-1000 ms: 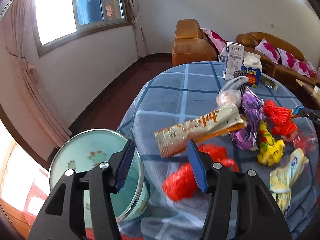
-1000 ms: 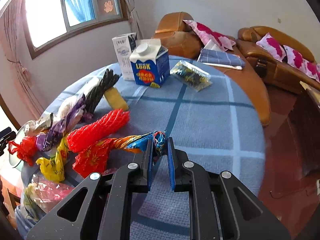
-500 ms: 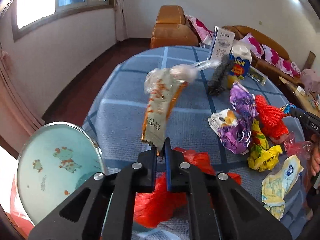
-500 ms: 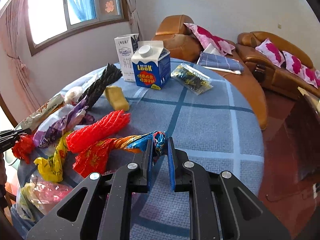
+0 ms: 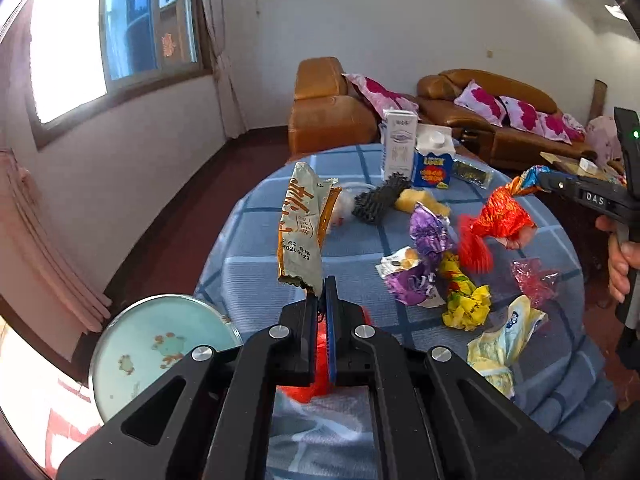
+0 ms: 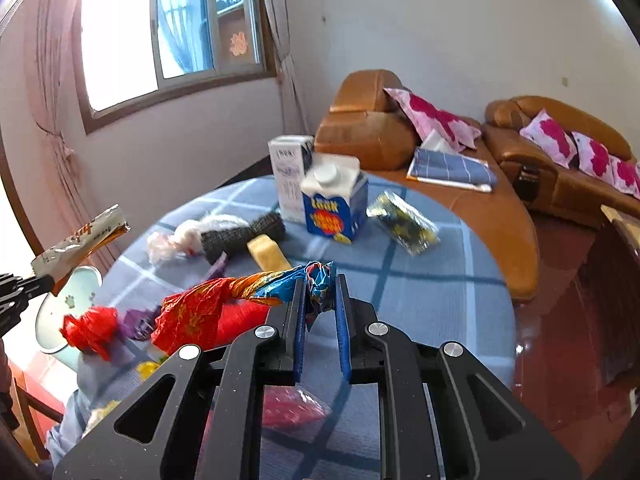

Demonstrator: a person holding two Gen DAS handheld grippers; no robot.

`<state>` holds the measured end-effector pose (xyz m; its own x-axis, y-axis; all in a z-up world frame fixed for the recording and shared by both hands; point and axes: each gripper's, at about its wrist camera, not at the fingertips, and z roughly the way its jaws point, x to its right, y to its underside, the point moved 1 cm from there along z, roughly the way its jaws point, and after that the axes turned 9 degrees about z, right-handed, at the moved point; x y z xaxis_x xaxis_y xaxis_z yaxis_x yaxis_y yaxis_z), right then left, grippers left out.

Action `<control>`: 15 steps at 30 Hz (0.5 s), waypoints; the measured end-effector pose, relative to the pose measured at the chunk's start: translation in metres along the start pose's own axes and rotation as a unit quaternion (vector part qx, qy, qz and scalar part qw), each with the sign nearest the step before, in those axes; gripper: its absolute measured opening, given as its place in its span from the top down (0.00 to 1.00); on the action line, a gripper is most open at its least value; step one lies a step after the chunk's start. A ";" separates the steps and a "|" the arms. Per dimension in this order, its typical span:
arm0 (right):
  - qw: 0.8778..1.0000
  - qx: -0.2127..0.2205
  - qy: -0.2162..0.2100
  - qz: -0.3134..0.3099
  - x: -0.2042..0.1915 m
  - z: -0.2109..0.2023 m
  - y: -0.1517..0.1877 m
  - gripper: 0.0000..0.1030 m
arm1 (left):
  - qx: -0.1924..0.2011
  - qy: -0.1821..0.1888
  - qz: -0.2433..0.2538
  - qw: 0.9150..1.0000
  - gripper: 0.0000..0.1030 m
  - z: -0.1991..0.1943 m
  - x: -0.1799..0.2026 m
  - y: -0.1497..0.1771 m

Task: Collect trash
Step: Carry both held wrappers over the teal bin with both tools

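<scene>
Two pieces held: one wrapper per gripper, both off the table (image 5: 500,332).
Left gripper (image 5: 321,300): jaws have just been closing; now pinched tight on the bottom corner of the long beige snack wrapper (image 5: 301,232), which stands up above the fingertips, clear of the cloth.
Right gripper (image 6: 319,300): narrow, clamped on the blue twisted end of the red-orange foil wrapper (image 6: 208,312); the red body trails out to the camera's left, above the table.
Landmark: pale blue bin (image 5: 160,354), just off the table edge, below and to the camera's left of the left gripper.
Step in hand: lift-off done for both pieces, judged from the hang of each; carry to the bin not yet done.
Next move calls for: swing the left gripper over the bin mouth, open only once the wrapper's free end is inside the rim. The right wrapper is farther from the bin, across the table, and must cross over the loose pieces lying between.
Still to collect: purple wrapper (image 5: 430,234), yellow crumpled wrapper (image 5: 466,306), pale yellow bag (image 5: 504,344), pink cellophane (image 5: 534,280), all on the table farther from the bin than the beige wrapper.
Change since earlier frames: left jaws stood wide with the beige wrapper lying flat on the cloth; the red-orange wrapper, already gripped, lay on the cloth too.
</scene>
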<state>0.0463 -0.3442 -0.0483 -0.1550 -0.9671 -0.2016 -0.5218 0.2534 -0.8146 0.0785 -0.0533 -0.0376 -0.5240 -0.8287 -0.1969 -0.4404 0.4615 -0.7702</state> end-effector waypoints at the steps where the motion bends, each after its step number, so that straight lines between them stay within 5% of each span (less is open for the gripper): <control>1: 1.000 0.002 -0.001 -0.003 -0.004 0.001 -0.002 0.86 | 0.001 -0.006 0.000 1.000 0.97 -0.003 -0.002 0.001; 15: 0.995 0.007 -0.064 -0.081 -0.125 0.035 -0.023 0.86 | -0.035 -0.091 -0.056 0.994 0.97 -0.032 -0.073 0.047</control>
<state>0.1071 -0.2302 -0.0240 0.0396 -0.9902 -0.1337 -0.5192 0.0939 -0.8494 0.0725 0.0394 -0.0401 -0.3308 -0.9170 -0.2228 -0.5419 0.3779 -0.7507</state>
